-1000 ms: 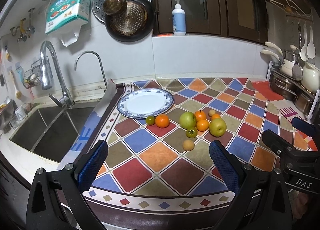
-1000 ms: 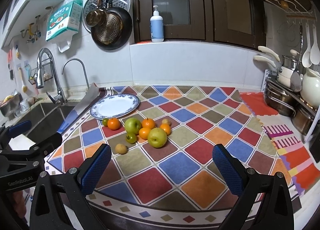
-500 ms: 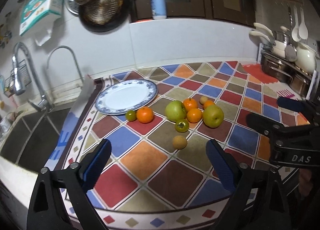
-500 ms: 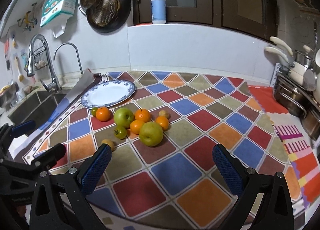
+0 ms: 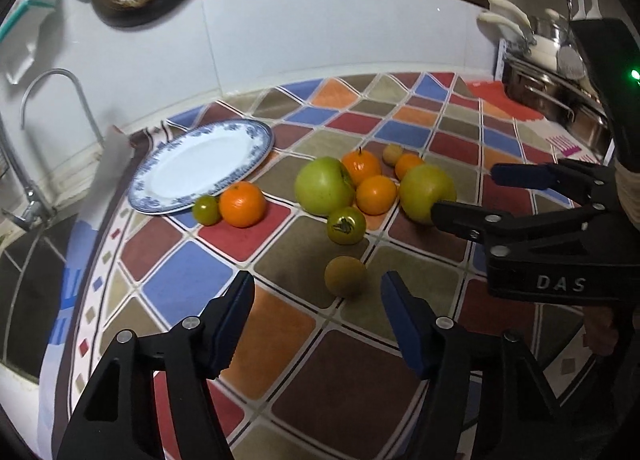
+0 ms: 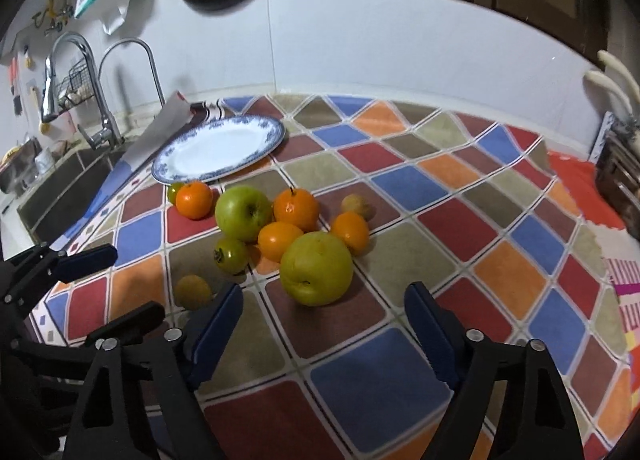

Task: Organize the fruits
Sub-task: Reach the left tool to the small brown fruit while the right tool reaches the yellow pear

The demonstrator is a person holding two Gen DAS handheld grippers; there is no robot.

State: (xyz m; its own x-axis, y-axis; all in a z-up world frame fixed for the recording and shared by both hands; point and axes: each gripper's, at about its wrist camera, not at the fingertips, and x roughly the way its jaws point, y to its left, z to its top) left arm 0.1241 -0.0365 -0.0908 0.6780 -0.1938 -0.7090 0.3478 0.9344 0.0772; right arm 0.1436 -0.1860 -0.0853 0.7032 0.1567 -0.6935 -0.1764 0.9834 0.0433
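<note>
The left tool (image 5: 316, 316) has its fingers spread apart and holds nothing. Just ahead of it, slightly toward its right finger, a small brownish-yellow fruit (image 5: 345, 276) lies on the checkered cloth (image 5: 188, 280) that covers the desk. The right tool (image 6: 324, 324) is also spread wide and empty, with a large yellow-green apple (image 6: 316, 268) directly ahead between its fingertips and not touching them; the apple's stem dimple faces down toward that tool.

Beyond it the rest of the fruit sits in a loose cluster. There are two green apples in all; the second apple (image 6: 243, 214) has its stem pit facing up and toward the camera. Four oranges show, three bunched by the apples and one orange (image 6: 194, 200) apart, further ahead and to the left. A small green tomato (image 6: 231, 255) lies with its calyx turned sideways, and a second small green fruit (image 5: 206, 209) touches the lone orange. Another small brownish fruit (image 6: 357, 205) rests at the far side of the cluster.

A blue-rimmed white plate (image 6: 224, 148) lies flat ahead and left of both tools, with nothing on it.
</note>
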